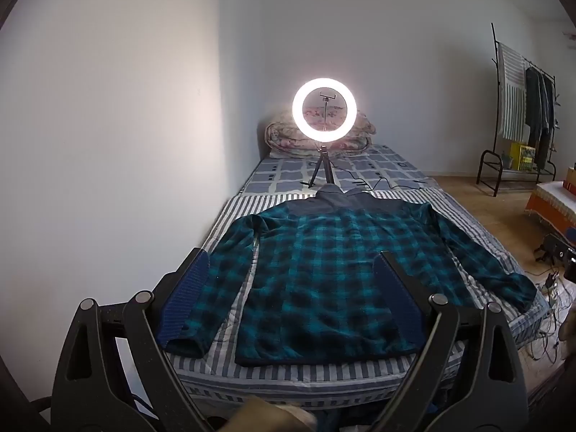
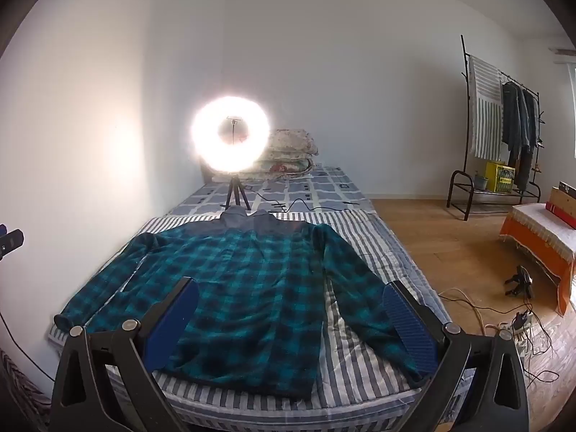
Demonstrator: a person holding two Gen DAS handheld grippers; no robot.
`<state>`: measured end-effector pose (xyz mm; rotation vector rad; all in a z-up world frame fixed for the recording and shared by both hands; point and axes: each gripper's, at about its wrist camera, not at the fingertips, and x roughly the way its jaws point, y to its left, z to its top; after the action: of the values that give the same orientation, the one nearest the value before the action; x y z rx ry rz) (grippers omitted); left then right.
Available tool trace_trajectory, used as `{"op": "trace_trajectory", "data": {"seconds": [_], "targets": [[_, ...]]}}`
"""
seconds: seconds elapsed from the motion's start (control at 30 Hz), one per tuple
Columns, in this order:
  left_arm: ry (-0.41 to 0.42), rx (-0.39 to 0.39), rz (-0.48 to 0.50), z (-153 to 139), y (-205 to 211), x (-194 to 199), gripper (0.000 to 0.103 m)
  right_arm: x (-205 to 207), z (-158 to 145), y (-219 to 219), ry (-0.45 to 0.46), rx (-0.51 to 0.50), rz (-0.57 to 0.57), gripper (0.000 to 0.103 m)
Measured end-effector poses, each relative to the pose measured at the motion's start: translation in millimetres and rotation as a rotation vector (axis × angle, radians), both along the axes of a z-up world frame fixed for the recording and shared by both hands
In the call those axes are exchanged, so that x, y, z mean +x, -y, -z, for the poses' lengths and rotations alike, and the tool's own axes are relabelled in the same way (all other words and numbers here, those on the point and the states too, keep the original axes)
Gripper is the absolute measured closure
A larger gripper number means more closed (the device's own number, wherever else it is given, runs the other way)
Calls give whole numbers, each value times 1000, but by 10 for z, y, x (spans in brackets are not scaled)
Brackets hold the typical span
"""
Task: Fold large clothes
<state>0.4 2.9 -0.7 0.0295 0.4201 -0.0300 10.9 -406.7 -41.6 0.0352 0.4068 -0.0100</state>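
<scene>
A teal and black plaid shirt [image 1: 324,270] lies flat on the striped bed [image 1: 288,374], collar away from me, both sleeves spread out to the sides. It also shows in the right wrist view [image 2: 252,288]. My left gripper [image 1: 291,262] is open and empty, held above the shirt's near hem, its blue-padded fingers wide apart. My right gripper [image 2: 291,291] is open and empty, held above the hem and the right sleeve [image 2: 363,309]. A tip of the left gripper shows at the left edge of the right wrist view [image 2: 10,241].
A lit ring light on a tripod [image 1: 324,115] stands on the bed behind the collar, with a cable and folded quilts [image 1: 288,140] beyond. A wall runs along the left. A clothes rack [image 2: 504,133], an orange-covered table [image 2: 540,241] and floor cables [image 2: 504,324] are to the right.
</scene>
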Motion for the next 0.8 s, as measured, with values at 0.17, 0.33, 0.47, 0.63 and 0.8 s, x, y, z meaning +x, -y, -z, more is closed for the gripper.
{"op": "trace_trajectory", "data": {"seconds": [0.17,0.33,0.47,0.63,0.8], "targets": [[9,-13,-23,-74,-62,13,9,-14,26,-1,8,27,2,0],[27,-5,-32,-87,-26,-57,9,-27,-20,26,2,26,2,0],[31,-2,-36,-89,-26,-58,9,-3,-12,17,1,24,4,0],[29,-7,-36,-93,-59,-27,9,-11,-10,23,1,21,6,0],[31,-8,-38,-117,-72,-11,9,-13,-51,35,4,18,17,0]]}}
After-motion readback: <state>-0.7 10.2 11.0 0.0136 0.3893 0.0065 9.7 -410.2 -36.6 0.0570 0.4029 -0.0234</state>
